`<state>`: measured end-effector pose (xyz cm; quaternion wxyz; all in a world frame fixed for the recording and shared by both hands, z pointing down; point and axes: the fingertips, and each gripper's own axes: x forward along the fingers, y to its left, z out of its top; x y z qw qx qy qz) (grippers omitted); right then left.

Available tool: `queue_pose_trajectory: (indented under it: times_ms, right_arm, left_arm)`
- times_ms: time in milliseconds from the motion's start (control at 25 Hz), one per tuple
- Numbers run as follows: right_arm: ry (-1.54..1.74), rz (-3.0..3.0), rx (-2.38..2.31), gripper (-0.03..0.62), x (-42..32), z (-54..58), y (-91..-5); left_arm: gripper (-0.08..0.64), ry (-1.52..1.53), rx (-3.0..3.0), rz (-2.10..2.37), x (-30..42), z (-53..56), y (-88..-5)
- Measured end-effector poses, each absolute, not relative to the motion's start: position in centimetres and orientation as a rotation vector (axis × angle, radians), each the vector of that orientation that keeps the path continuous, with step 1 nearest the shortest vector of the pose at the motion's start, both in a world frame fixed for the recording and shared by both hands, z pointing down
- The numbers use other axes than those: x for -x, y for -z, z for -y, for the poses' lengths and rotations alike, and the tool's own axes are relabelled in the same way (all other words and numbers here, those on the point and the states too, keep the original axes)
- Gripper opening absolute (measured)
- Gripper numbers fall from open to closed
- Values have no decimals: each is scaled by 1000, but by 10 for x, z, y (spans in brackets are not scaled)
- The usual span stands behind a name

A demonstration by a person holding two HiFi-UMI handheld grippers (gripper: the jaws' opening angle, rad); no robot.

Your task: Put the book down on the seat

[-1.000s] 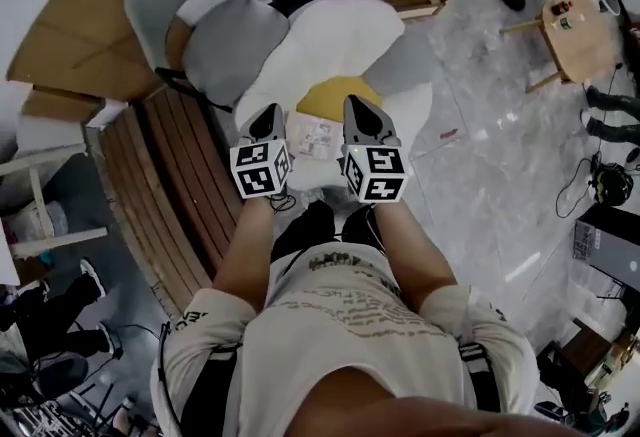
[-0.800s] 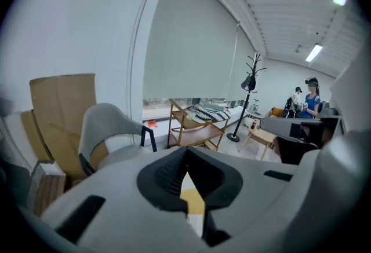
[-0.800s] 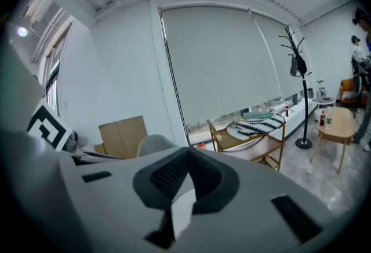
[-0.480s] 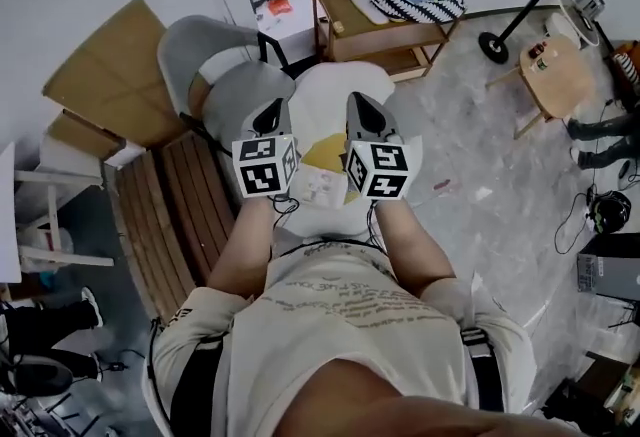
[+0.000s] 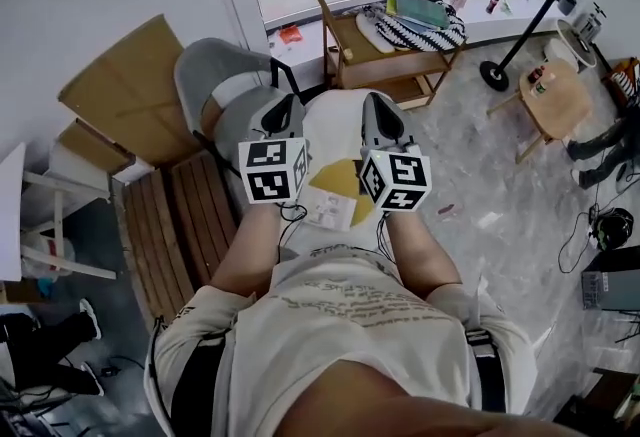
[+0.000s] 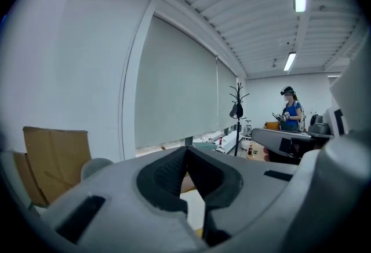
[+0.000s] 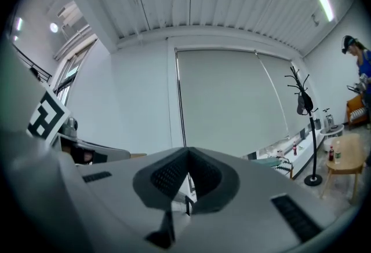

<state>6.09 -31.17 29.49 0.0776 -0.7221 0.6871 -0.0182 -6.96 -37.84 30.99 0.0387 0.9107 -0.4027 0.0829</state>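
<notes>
A book (image 5: pixel 326 210) with a pale illustrated cover lies flat on the white seat (image 5: pixel 335 120), next to a flat yellow thing (image 5: pixel 338 179). Both grippers are held up above the seat, apart from the book, with the marker cubes towards me. My left gripper (image 5: pixel 284 107) is shut with nothing in it; in the left gripper view its jaws (image 6: pixel 186 153) meet and point across the room. My right gripper (image 5: pixel 376 105) is likewise shut and empty, its jaws (image 7: pixel 187 156) closed against a pale wall and blind.
A grey chair (image 5: pixel 212 75) stands left of the seat, with a slatted wooden bench (image 5: pixel 180 215) and cardboard (image 5: pixel 130 95) beyond. A wooden rack (image 5: pixel 385 55), a lamp stand (image 5: pixel 515 35) and a small round table (image 5: pixel 555 97) are at the right. A person (image 6: pixel 290 114) stands far off.
Both grippers have lifted away from the seat and stayed shut. The head view has pulled back, so more of the wall and window shows. The book has not moved.
</notes>
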Motion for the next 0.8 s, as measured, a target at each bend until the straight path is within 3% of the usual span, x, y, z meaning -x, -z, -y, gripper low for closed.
queue_pose_trajectory:
  times_ms: [800]
  right_arm:
    - [66,-2073,2204,26,-35,321,-312]
  left_arm:
    - [21,-276,-2798,1141,84,383,-331]
